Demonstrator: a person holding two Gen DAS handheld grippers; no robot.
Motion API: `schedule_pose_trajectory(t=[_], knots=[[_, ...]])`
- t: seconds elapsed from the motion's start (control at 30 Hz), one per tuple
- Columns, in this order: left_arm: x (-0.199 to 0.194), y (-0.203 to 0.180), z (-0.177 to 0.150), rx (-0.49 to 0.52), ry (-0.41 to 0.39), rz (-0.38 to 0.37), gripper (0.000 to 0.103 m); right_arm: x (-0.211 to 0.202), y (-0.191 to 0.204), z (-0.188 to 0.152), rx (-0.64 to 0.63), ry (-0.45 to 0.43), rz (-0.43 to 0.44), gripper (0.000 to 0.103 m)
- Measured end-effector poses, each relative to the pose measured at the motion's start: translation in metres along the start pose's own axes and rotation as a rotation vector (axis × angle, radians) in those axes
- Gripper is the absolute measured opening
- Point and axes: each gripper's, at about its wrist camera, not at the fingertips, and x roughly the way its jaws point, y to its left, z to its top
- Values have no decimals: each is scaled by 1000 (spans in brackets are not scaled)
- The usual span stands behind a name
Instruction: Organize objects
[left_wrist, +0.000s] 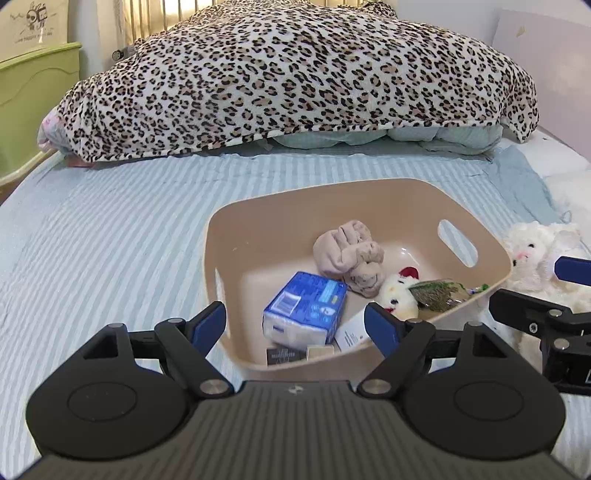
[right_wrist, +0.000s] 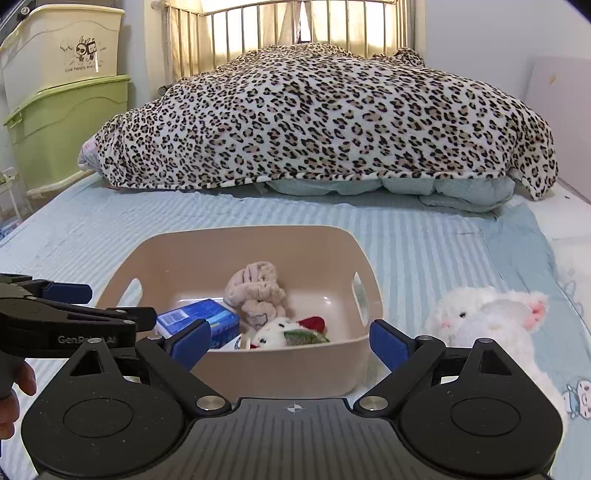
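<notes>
Both the left gripper (left_wrist: 295, 325) and the right gripper (right_wrist: 291, 341) hang empty with jaws wide apart near the beige basket (right_wrist: 255, 236), because the white plush lamb (right_wrist: 487, 317) lies outside it, just beside its right wall, probably next to collect.

A leopard-print blanket (right_wrist: 325, 122) lies heaped over pale blue bedding (right_wrist: 436, 192) at the head of the striped bed (right_wrist: 424, 254). Metal headboard bars (right_wrist: 303, 26) rise behind. Cream and green storage bins (right_wrist: 70, 122) stand stacked beside the bed.

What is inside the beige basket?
The basket holds a blue pack, beige cloth, a small plush, a green packet. Items beneath are partly hidden.
</notes>
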Motion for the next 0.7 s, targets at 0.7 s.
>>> schedule_pose_trajectory(t=[0.7], knots=[[-93,13,-53,-17,-6,-37,83,-75,20,-40,-3,19,-3,99]])
